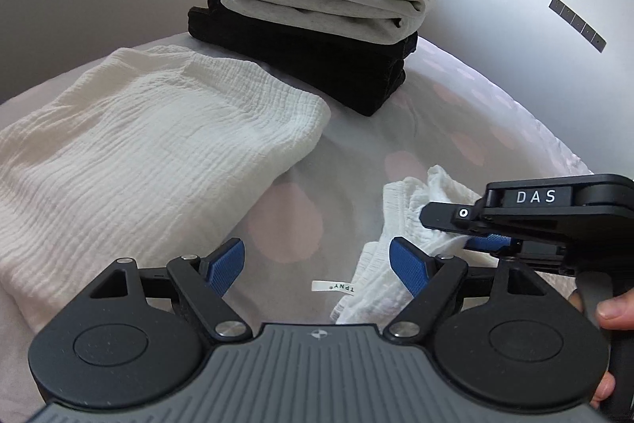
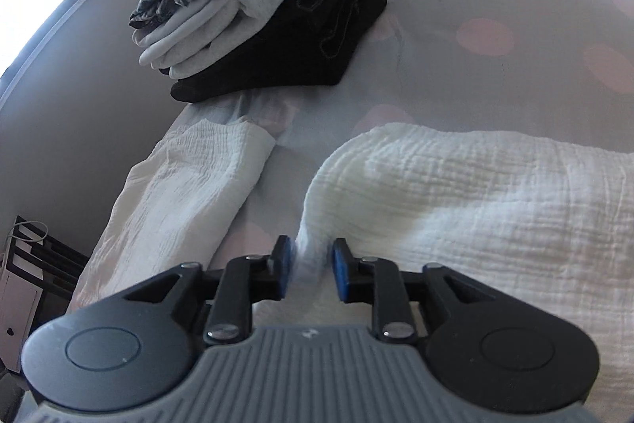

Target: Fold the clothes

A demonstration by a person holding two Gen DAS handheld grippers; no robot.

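Fig.: both wrist views, fold in progress on bed (image 1: 455, 94), sheet pale w/ pink dots.

Garment (image 1: 150, 153): white crinkle-gauze piece, spread flat on bed. Left view shows a broad flat part at left and a bunched edge w/ elastic-like ruffle at lower right; a small label (image 1: 333, 287) lies between. Right view shows a narrow part at left and a wide part at right, w/ sheet showing between them; likely trousers, not certain.

Left tool (image 1: 317, 264): fingers well apart, nothing between them, held above the label; right pad is just beside the bunched edge.

Right tool (image 2: 309, 260): fingers drawn in on a pinched ridge of garment (image 2: 455, 193) edge, cloth blurred between pads. Seen from the left view, right tool (image 1: 471, 236) sits on the ruffled edge, a thumb visible at its handle.

Stack (image 1: 317, 6): folded clothes (black below, grey, dark floral on top) at far end of bed, apart from the garment.

Handling (judged): fabric light, soft, v. limp; no stiffness, so any lifted edge will sag and drag the rest. Crinkle texture gives pads good friction; slip unlikely, but a thin pinch may take one layer only. Not fragile. Best hold: at hem/waist edge or corners, both layers, two tools spaced along same edge so the fold line stays straight. The left tool's nearest free hold appears to be the bunched edge beside it.
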